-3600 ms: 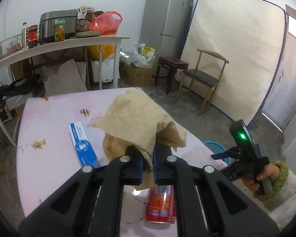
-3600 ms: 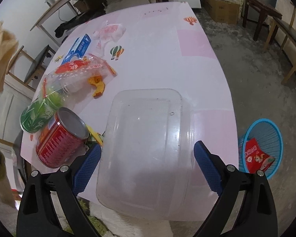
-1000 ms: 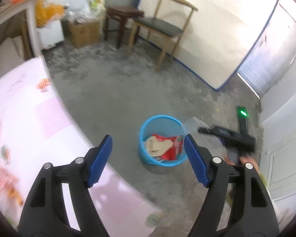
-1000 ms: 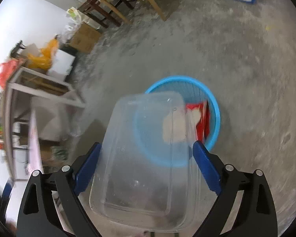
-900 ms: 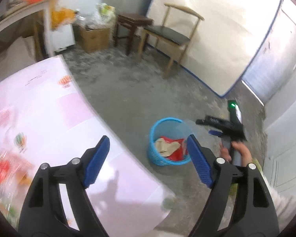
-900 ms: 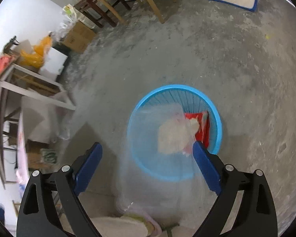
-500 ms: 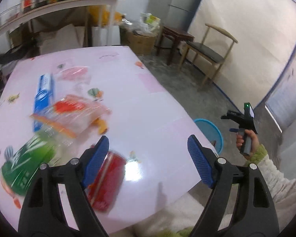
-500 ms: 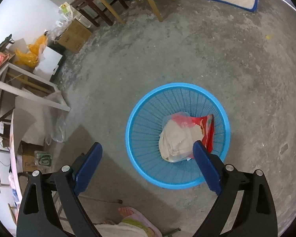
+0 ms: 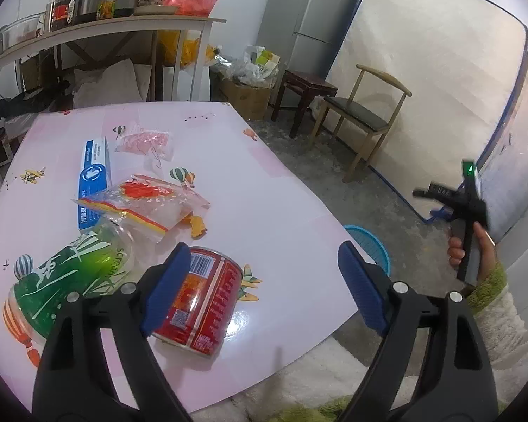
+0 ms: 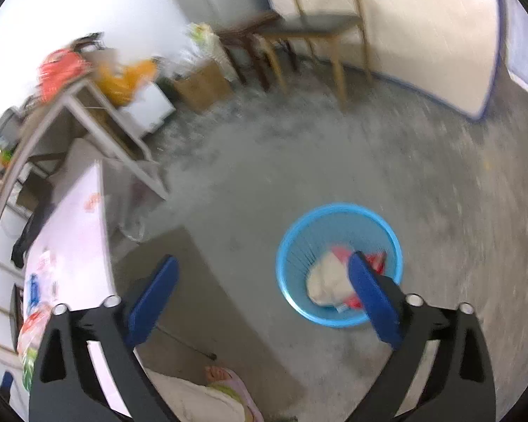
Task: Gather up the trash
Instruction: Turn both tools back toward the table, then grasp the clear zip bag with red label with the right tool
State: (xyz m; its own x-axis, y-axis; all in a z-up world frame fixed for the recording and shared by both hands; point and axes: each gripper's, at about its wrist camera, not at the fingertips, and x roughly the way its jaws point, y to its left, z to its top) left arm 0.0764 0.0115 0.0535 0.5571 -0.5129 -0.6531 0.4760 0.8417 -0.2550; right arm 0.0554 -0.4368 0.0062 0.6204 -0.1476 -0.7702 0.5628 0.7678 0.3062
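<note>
While your left claw (image 9: 260, 285) hangs over the near edge of the pink table (image 9: 264, 183), the red can (image 9: 200, 299) lies on its side just below its left finger (image 9: 165, 288), apart from the pad as far as the view shows. Beside the can lie a green bottle (image 9: 67, 281), a clear snack bag (image 9: 140, 204) and a blue box (image 9: 93, 172) farther back. The jaws of that claw have just been opening; they stand wide and hold nothing. Your right claw (image 10: 260, 299) points down at the floor with the blue basket (image 10: 299, 239) behind its right finger (image 10: 373, 299); beige paper (image 10: 327, 277) and a red wrapper lie inside the basket. Its jaws have also just been opening and stand wide, empty. The right view is blurred. In the left view, your right hand (image 9: 471, 249) grips that claw's handle beyond the table, above the basket.
</note>
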